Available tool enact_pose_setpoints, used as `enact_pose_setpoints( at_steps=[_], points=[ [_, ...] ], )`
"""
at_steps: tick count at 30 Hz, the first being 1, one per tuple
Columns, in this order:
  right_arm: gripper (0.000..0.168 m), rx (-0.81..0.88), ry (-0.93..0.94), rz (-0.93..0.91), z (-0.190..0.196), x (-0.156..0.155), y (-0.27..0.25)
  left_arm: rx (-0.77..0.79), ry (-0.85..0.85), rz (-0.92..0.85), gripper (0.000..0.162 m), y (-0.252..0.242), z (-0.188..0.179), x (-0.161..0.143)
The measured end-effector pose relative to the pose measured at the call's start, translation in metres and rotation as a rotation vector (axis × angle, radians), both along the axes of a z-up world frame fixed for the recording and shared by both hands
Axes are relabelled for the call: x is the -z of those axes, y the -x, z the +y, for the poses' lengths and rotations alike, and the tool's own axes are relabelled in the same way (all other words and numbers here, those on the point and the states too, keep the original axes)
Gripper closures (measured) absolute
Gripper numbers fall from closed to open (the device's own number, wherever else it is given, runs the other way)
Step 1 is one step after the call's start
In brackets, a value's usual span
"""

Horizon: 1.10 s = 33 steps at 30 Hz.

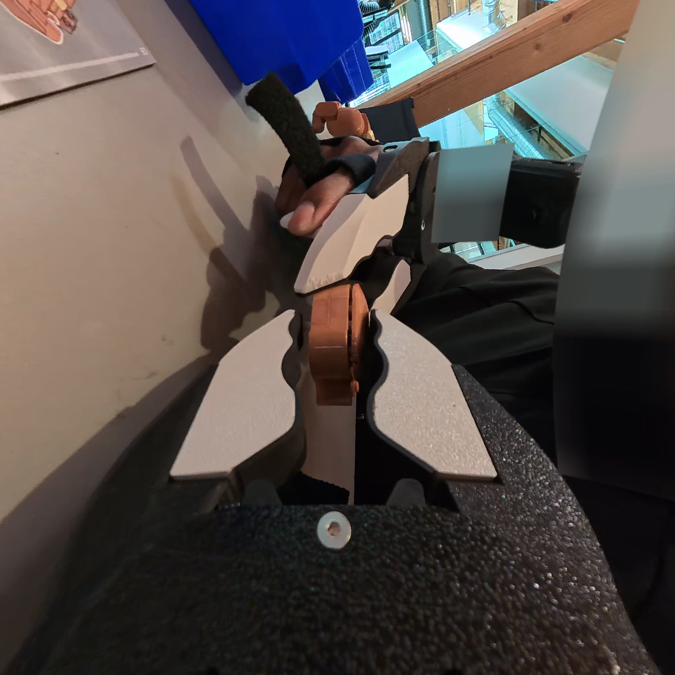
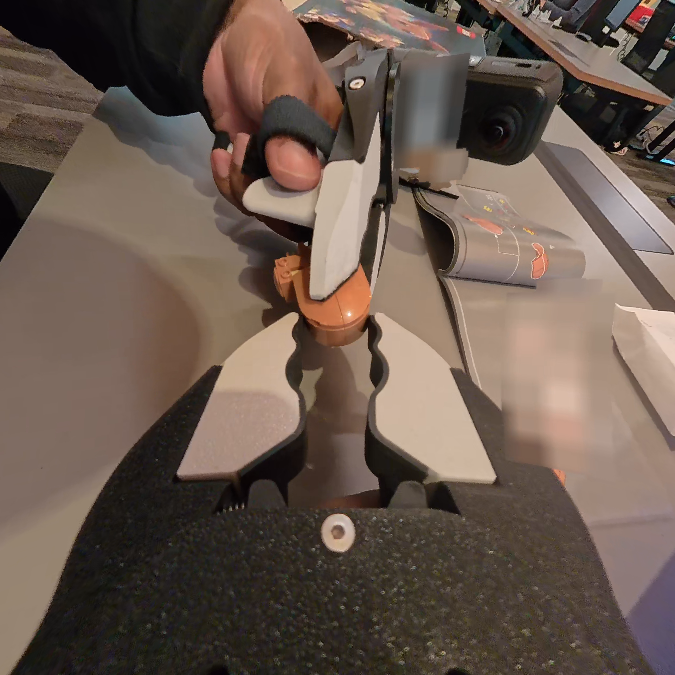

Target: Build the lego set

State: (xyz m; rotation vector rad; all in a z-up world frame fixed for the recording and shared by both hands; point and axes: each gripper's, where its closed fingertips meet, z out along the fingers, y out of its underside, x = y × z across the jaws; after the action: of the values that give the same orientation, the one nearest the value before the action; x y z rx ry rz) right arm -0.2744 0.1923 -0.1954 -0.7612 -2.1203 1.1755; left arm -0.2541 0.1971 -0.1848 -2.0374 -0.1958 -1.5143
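Observation:
A brown lego assembly (image 1: 330,350) with a rounded shell is held in the air between both grippers. My left gripper (image 1: 334,317) is shut on it, one finger on each flat side. In the right wrist view the same assembly (image 2: 338,321) sits between the tips of my right gripper (image 2: 335,323), which is shut on its lower rounded end. The left gripper (image 2: 349,288) comes down from above and clamps the upper part. The right gripper (image 1: 347,292) shows ahead in the left wrist view, its tips on the assembly's far end. A hand holds each gripper.
The grey table (image 2: 109,255) lies below. An open instruction booklet (image 2: 511,255) lies to the right, also in the left wrist view (image 1: 54,47). A blue bin (image 1: 285,36), another small brown lego piece (image 1: 339,117), the set's box (image 2: 383,25) and a white bag (image 2: 650,358) are nearby. The tips of both grippers are at nearly the same place.

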Motion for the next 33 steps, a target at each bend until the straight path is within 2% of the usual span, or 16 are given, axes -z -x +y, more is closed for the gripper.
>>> enact_pose_setpoints(
  at_steps=[8,13,17,20,27,33],
  points=[
    [0.135,0.012,-0.033,0.024,-0.001,-0.001,0.001,0.001,-0.07,0.077,0.129,0.0,-0.001,0.0],
    [0.133,0.039,0.004,-0.02,0.003,0.001,0.001,-0.019,-0.154,0.174,0.129,0.003,0.001,0.0],
    [0.12,0.024,0.033,-0.12,0.007,0.011,-0.005,-0.041,-0.233,0.306,0.129,0.01,0.003,0.0],
    [0.123,0.004,0.121,-0.168,0.007,0.009,-0.011,-0.046,-0.307,0.409,0.129,0.014,0.003,-0.001],
    [0.135,-0.005,0.443,-0.195,0.011,-0.019,-0.008,-0.035,-0.438,0.538,0.129,0.012,0.002,-0.003],
    [0.138,-0.032,0.481,-0.222,0.005,-0.019,-0.01,-0.009,-0.486,0.625,0.129,0.008,0.003,-0.001]
  ],
)
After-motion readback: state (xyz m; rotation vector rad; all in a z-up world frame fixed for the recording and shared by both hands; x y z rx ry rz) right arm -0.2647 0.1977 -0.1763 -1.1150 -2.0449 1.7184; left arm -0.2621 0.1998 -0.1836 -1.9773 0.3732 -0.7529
